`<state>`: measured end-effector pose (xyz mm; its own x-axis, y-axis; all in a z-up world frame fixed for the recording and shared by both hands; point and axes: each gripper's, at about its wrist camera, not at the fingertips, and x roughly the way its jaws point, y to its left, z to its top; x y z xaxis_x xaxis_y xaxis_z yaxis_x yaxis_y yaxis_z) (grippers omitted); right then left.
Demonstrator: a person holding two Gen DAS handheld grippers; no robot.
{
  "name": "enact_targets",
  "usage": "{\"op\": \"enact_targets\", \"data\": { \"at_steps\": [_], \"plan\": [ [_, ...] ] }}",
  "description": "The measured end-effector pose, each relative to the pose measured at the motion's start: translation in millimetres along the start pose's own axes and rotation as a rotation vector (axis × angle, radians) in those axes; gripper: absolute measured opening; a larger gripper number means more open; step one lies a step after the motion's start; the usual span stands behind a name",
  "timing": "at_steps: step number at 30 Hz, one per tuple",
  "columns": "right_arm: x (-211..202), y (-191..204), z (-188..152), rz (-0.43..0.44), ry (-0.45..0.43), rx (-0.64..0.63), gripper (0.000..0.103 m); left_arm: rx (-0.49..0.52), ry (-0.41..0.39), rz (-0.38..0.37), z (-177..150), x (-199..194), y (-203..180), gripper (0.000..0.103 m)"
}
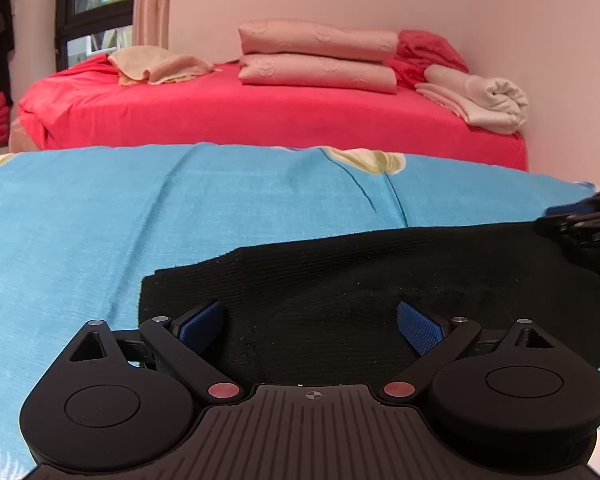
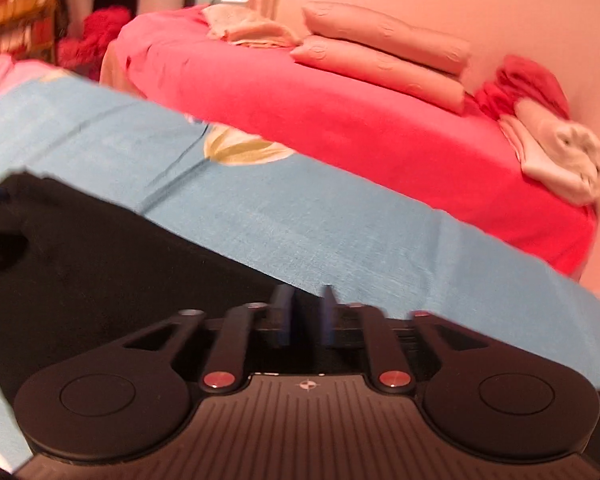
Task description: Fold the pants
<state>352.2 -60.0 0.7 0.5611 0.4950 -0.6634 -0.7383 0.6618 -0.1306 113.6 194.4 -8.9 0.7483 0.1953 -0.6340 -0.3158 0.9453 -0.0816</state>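
The black pants (image 1: pixel 380 280) lie flat on the blue sheet (image 1: pixel 100 220). The left claw (image 1: pixel 310 326) is spread wide above them. The right claw (image 2: pixel 306 316), at 3 o'clock, is nearly closed; whether it pinches cloth, I cannot tell. No writing is readable.

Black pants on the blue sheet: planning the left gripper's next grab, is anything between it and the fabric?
Nothing visible. The open left gripper sits directly over the black ribbed pants, lying on the blue floral sheet.
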Motion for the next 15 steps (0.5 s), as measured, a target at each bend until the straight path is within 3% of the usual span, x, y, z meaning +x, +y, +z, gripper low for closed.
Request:
{"op": "enact_targets", "data": {
  "at_steps": [2,5,8,11,13,15],
  "plan": [
    [-21,-11,-2,-0.018,-0.041,0.063,0.051,-0.002,-0.022,-0.003,5,-8,0,0.103],
    [-53,-38,-16,-0.052,-0.076,0.188,0.056,0.010,-0.057,-0.030,17,-23,-6,0.103],
    [-82,-75,-38,-0.058,-0.093,0.421,0.056,0.055,-0.053,-0.084,31,-24,-22,0.103],
    [-118,-93,-69,0.098,-0.173,0.585,0.059,0.099,-0.040,-0.144,44,-13,-44,0.103],
    [-134,-81,-82,0.228,-0.175,0.534,0.069,0.079,-0.002,-0.205,50,5,-53,0.103],
    [-138,-55,-91,0.387,-0.135,0.445,0.071,0.039,0.071,-0.282,50,32,-58,0.103]
  ]
}}
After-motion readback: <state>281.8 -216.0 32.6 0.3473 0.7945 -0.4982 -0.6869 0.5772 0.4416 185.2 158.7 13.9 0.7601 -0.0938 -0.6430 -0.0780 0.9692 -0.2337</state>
